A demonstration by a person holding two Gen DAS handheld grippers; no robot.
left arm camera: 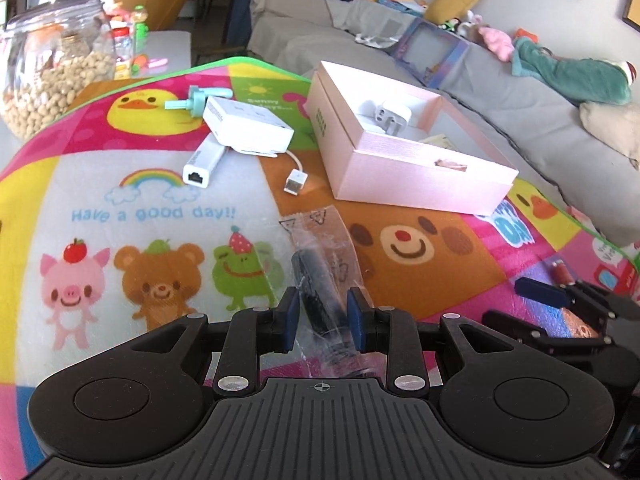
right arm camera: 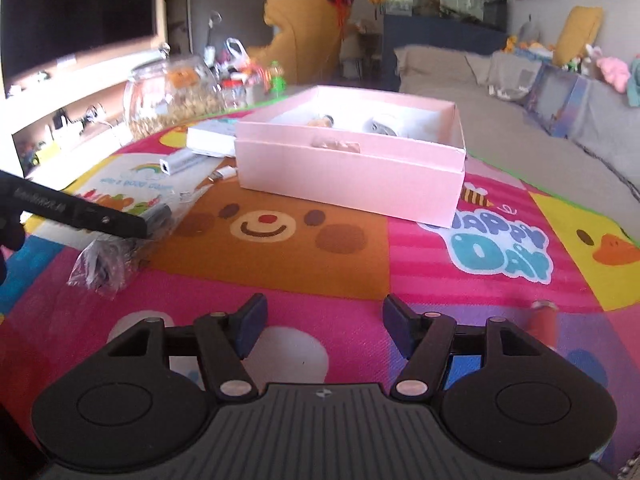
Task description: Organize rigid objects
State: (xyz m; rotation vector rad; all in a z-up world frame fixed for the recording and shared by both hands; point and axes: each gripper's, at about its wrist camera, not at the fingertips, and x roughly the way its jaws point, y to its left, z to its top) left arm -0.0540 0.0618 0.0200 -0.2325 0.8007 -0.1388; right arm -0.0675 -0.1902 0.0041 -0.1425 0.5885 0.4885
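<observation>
Two blue pads of the left gripper (left arm camera: 323, 312) pinch a clear plastic bag (left arm camera: 320, 248) with a dark cylinder inside, near six o'clock on the cartoon mat (left arm camera: 160, 208). Only the left wrist view shows the white plug (left arm camera: 394, 114) inside the pink box (left arm camera: 400, 176) at one o'clock, and the white adapters (left arm camera: 248, 126) at eleven. The right wrist view shows the right gripper (right arm camera: 324, 328) gaping, nothing between its jaws, a small red cylinder (right arm camera: 542, 316) at three o'clock. Behind stand a glass jar (left arm camera: 52, 60) and a grey sofa (left arm camera: 520, 112).
</observation>
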